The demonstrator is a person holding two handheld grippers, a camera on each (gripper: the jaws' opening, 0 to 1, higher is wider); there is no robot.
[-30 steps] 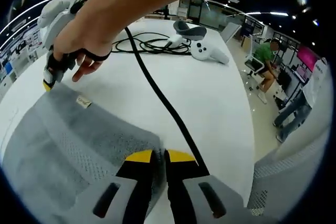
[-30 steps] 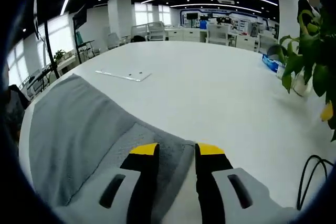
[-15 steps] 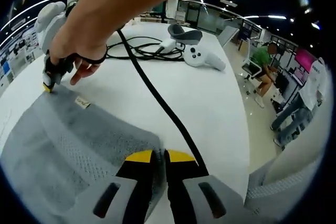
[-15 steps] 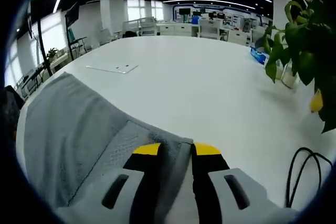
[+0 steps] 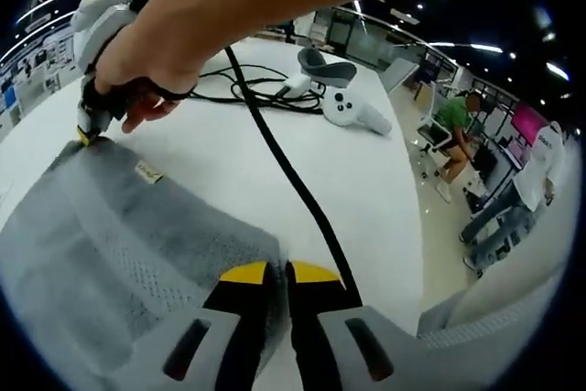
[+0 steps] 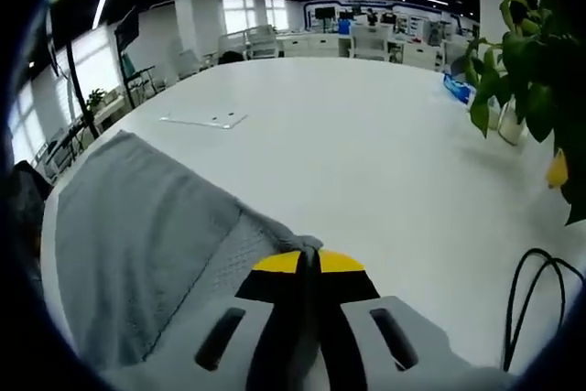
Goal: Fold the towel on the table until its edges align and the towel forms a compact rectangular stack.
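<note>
The grey towel (image 5: 110,254) lies flat on the white table (image 5: 366,190). In the left gripper view my left gripper (image 5: 277,272) is shut on the towel's near corner. At the far corner, beside a small label (image 5: 148,171), the right gripper (image 5: 87,130) touches the cloth, held by a hand (image 5: 151,80). In the right gripper view the towel (image 6: 137,226) spreads to the left, and my right gripper (image 6: 309,263) has its yellow-tipped jaws pressed together on the towel's corner.
A thick black cable (image 5: 284,171) runs across the table past my left gripper, with coils beside white controllers (image 5: 352,107). A flat clear sheet (image 6: 206,120) lies beyond the towel. A potted plant (image 6: 531,52) and a cable loop (image 6: 526,290) are at the right. People stand off the table's edge.
My right gripper's jaws have come together on the towel's corner; a second ago they stood apart around it. The left gripper has kept its hold.
</note>
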